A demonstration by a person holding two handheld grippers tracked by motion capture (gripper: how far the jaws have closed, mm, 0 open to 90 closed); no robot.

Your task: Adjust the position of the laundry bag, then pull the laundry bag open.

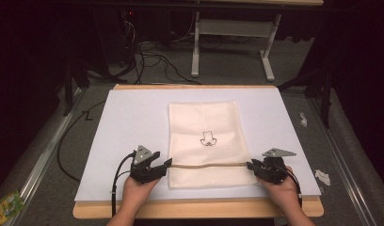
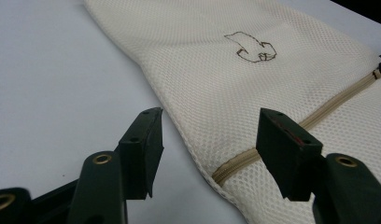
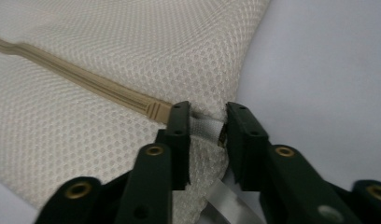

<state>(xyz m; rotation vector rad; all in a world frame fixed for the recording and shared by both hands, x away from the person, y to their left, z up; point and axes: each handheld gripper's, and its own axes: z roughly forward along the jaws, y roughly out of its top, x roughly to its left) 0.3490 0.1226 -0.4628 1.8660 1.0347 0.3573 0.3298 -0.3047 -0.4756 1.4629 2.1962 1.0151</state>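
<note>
lower centre of high view: right gripper [image 3: 207,133] was clamped on mesh bag [image 1: 206,136] edge by zipper [image 1: 209,165]; left gripper [image 2: 207,154] jaws apart at zipper's other end.

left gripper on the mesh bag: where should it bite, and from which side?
Probably the mesh bag's left edge at the zipper end, coming in flat from the bag's left side. The left gripper is open and already straddles that edge, and the zipper's seam gives the limp mesh a firmer spot. The right gripper pinches the opposite end.
</note>
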